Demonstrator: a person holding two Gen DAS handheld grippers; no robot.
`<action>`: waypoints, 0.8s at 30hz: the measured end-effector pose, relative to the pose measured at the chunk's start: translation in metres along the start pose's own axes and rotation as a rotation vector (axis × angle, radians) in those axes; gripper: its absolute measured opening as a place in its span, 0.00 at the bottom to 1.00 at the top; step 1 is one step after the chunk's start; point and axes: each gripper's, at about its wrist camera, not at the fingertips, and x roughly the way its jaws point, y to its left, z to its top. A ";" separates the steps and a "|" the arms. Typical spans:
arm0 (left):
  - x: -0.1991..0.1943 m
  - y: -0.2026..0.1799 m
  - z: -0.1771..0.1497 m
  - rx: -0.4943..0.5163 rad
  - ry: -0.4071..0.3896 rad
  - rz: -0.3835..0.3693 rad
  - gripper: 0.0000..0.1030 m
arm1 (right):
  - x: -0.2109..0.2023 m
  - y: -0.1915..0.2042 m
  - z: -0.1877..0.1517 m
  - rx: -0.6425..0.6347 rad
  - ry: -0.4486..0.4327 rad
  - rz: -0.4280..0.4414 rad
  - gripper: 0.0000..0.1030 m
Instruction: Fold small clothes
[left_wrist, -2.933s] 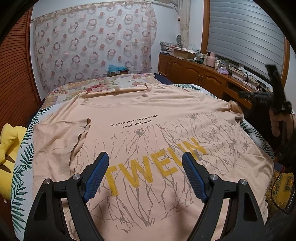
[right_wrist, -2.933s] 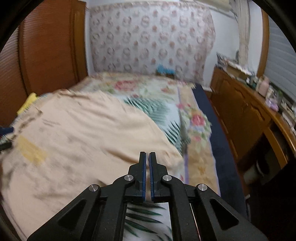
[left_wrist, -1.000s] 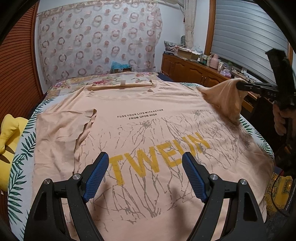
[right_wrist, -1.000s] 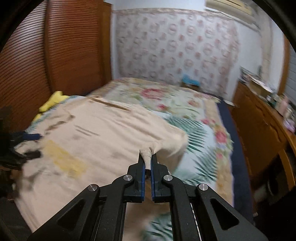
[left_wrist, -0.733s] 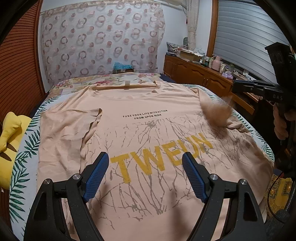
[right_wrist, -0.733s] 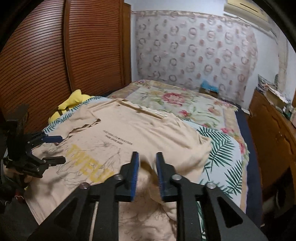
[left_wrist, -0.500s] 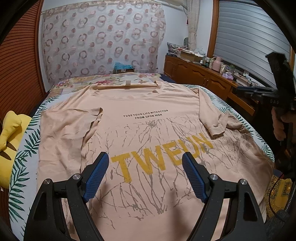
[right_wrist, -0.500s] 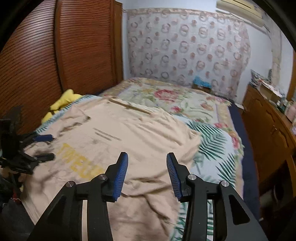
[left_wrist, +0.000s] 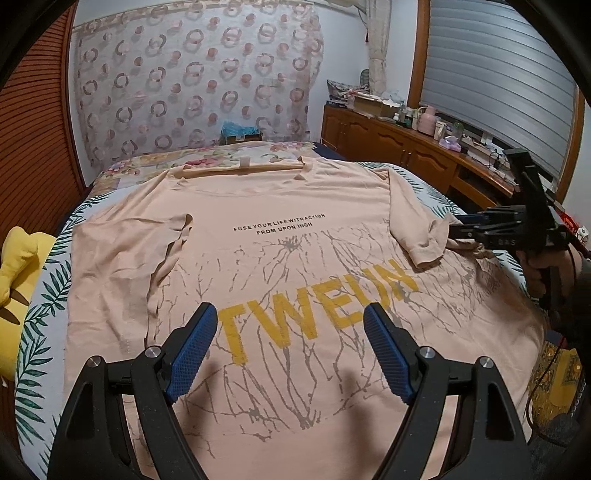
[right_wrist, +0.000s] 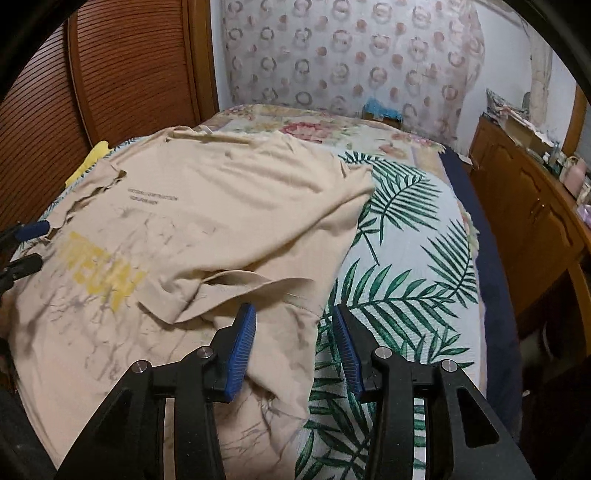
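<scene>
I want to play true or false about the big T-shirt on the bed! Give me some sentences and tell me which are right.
1. The T-shirt is peach with yellow letters. True.
2. The right hand-held gripper is squeezing the sleeve. False: its jaws have just been closing a little but stand open and hold nothing.
3. Both sleeves are folded in over the shirt. True.
4. The left hand-held gripper is shut tight. False: it is wide open above the shirt.
5. The bedsheet has green leaves on it. True.
</scene>
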 end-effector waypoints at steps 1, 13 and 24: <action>0.001 -0.001 0.000 0.003 0.001 0.000 0.80 | 0.001 0.001 0.001 0.002 -0.002 0.000 0.34; 0.011 -0.015 0.015 0.055 0.012 -0.020 0.80 | -0.027 0.028 -0.009 -0.065 -0.112 0.074 0.06; 0.028 -0.041 0.049 0.118 0.019 -0.076 0.80 | -0.034 0.032 -0.043 -0.111 -0.046 0.124 0.06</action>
